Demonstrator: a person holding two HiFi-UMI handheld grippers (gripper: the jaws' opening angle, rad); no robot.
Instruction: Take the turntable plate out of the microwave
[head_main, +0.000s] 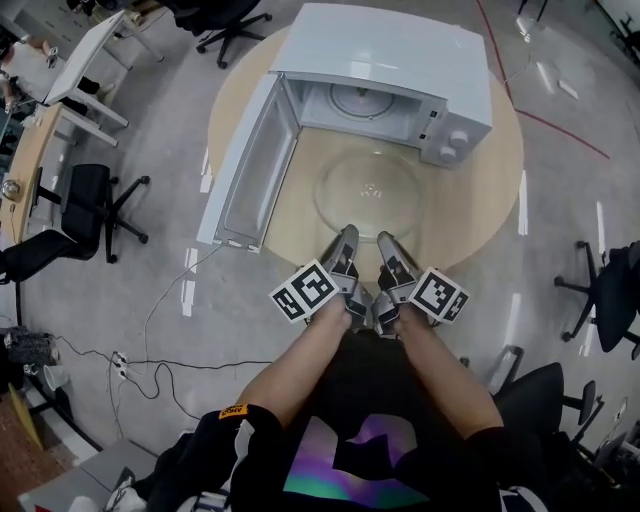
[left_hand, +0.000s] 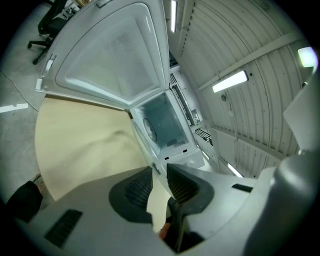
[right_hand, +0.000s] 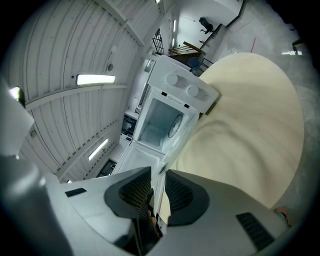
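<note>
The clear glass turntable plate (head_main: 368, 192) hangs level over the round beige table (head_main: 487, 212), just in front of the white microwave (head_main: 400, 62), whose door (head_main: 250, 165) stands swung out to the left. My left gripper (head_main: 346, 236) and right gripper (head_main: 389, 241) sit side by side, both shut on the plate's near rim. In the left gripper view the thin glass edge (left_hand: 148, 146) runs between the jaws of the left gripper (left_hand: 159, 173) toward the open cavity (left_hand: 163, 122). The right gripper (right_hand: 158, 175) clamps the same glass edge (right_hand: 173, 144). A roller ring (head_main: 357, 100) lies inside the cavity.
Black office chairs (head_main: 90, 208) stand left of the table, and others (head_main: 605, 295) to the right. A white desk (head_main: 92, 55) is at the far left. Cables and a power strip (head_main: 120, 366) lie on the grey floor.
</note>
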